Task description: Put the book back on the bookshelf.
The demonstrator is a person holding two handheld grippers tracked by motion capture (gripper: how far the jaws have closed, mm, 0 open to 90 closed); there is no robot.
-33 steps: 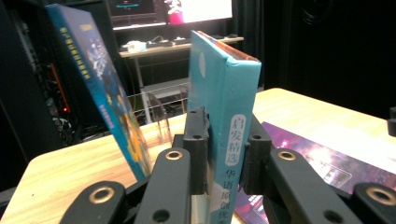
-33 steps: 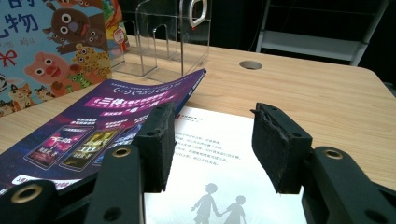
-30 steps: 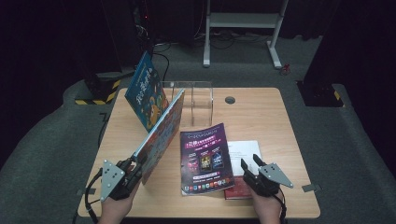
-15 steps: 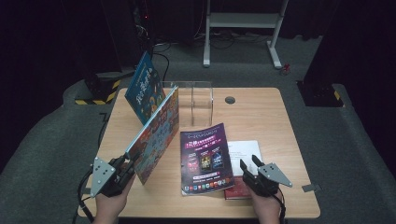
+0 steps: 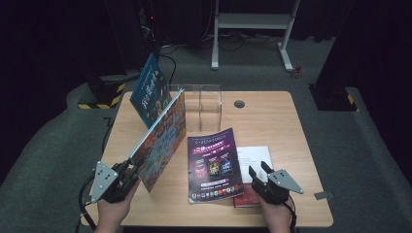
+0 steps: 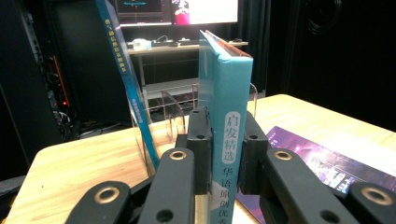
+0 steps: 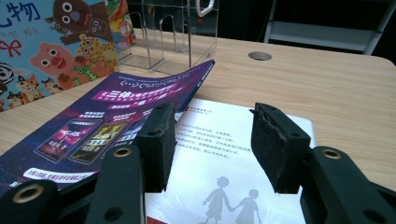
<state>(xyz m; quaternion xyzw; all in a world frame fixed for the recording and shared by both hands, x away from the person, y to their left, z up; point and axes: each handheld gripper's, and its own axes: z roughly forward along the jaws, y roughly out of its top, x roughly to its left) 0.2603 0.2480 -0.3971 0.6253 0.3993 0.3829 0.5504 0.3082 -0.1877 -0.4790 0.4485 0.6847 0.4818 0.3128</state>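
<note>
**Picture book up on edge, rack straight ahead**

The hardcover picture book [image 5: 163, 141] stands on its long edge near the desk's [image 5: 272, 116] left side, teal spine [image 6: 226, 140] clamped between the left gripper's [image 5: 127, 175] jaws at its near end. Its long axis runs away from the hand toward the clear acrylic rack [image 5: 203, 103] at the far edge, so the left hand is the one lined up for it (a blue book [image 5: 151, 91] already leans there). Stiff glossy boards, cartoon animals on the cover. Beside it lies a floppy purple magazine [image 5: 214, 165] over a white booklet [image 5: 253, 158]; the right gripper [image 5: 258, 175] hovers above that, jaws apart, gripping nothing.
</note>
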